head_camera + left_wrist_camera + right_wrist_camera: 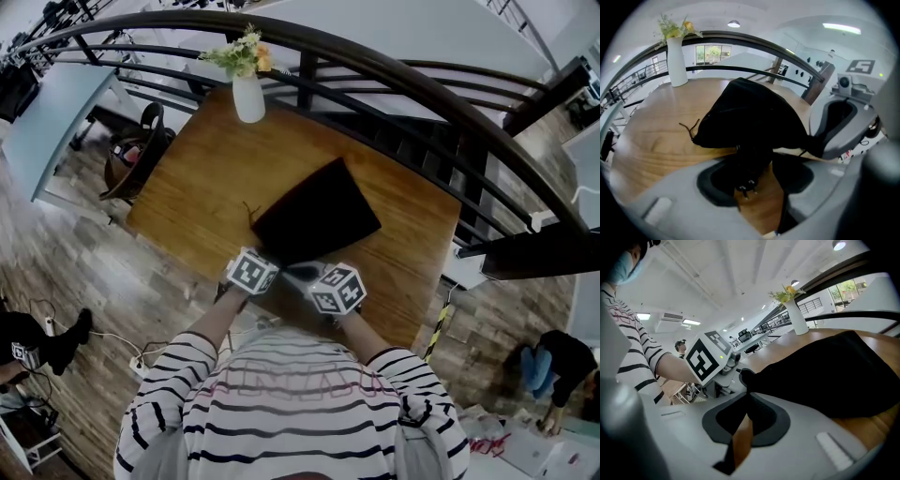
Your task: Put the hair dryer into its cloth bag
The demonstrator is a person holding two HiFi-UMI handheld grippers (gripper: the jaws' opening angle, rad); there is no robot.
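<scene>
Left hand-held gripper (pixel 757 161) pinches a black plug (pixel 746 183), its two metal prongs pointing back toward the camera, just at the mouth of the black cloth bag (pixel 314 220). Right hand-held gripper (pixel 746 401), pressed together, nips the bag's near edge. The bulging bag lies mid-tabletop (pixel 206 187); the hair dryer's body is hidden. Pink lettering on the striped shirt (pixel 291 394) is too blurred to read.

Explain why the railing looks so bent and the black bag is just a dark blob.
Head view: the wide lens bows the dark metal railing and the wooden table. Left gripper view: black corners ring the picture; the black cloth bag shows no folds, and only the prongs of the black power plug glint. Right gripper view: bright ceiling, the bag a flat silhouette.
</scene>
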